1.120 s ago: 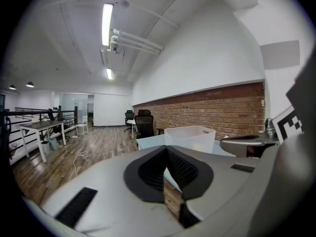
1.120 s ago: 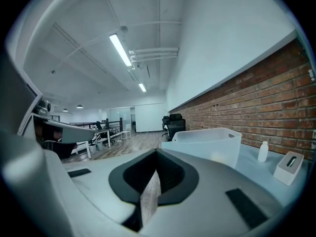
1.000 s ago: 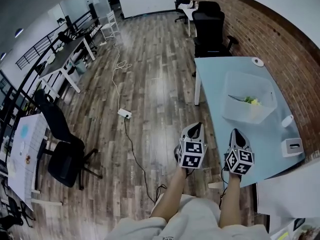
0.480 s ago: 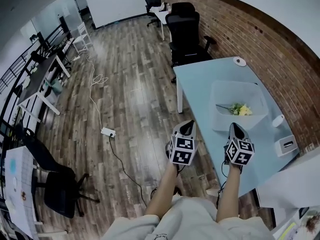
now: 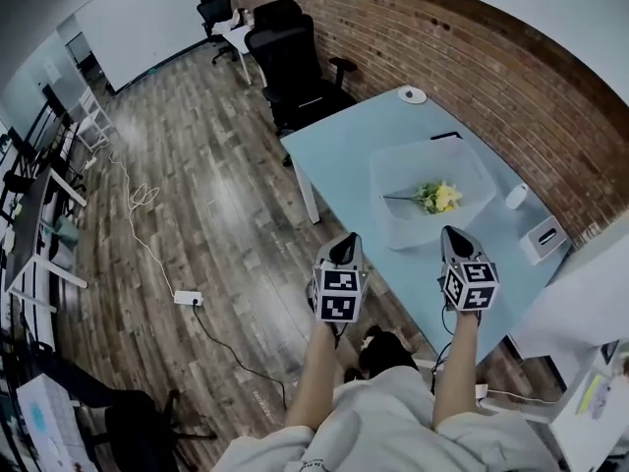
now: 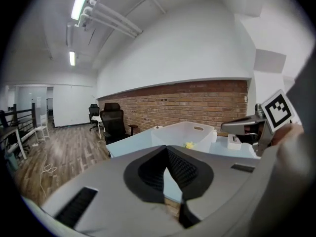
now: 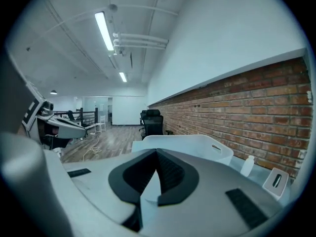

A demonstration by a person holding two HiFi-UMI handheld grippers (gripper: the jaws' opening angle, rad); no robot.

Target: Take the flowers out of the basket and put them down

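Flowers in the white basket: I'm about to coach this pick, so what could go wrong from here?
1. Both the left claw and the right claw are shut; reaching in like that would likely only shove the flowers.
2. The flowers lie low inside the basket; a claw catching its wall could push it into the small bottle and white box beside it.
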